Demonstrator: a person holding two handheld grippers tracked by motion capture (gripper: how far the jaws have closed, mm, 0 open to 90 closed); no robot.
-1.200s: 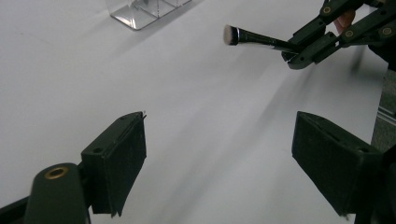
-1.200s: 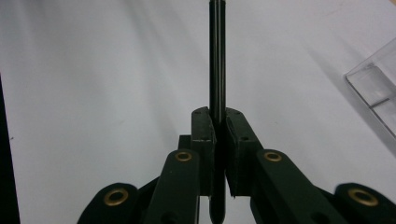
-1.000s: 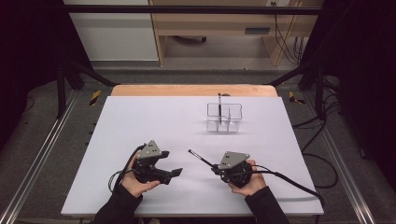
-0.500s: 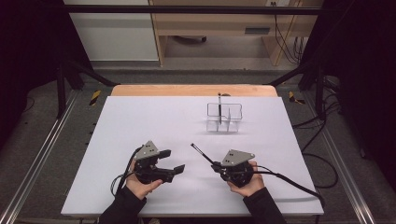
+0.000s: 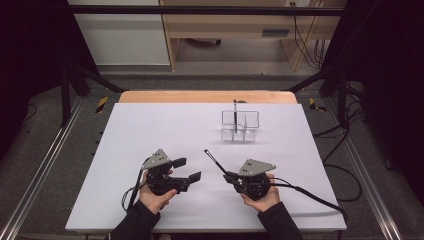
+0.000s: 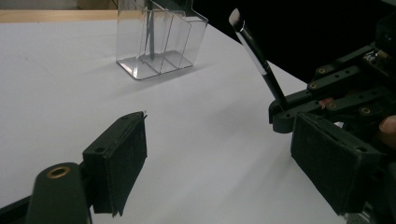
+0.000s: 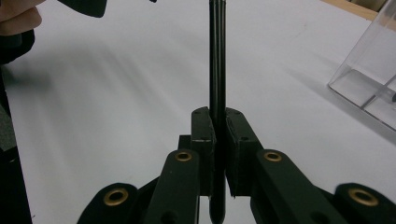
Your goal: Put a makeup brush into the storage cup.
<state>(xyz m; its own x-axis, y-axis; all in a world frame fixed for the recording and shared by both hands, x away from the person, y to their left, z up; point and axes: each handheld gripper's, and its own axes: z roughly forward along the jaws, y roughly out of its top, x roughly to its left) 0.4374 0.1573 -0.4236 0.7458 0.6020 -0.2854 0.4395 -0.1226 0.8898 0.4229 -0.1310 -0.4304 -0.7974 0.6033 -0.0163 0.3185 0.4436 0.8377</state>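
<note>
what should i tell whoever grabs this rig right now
Right gripper: shut on a brush, gripped near its handle end, bristle tip pointing up and away, off the table.
Left gripper: open, holding nothing, beside the right one near the front edge.
Organizer: clear, divided, on the far right part of the table; one brush-like tool already stands in it.
Done: brush picked up.
Left: probably carry the brush to the organizer and drop it into a compartment.
</note>
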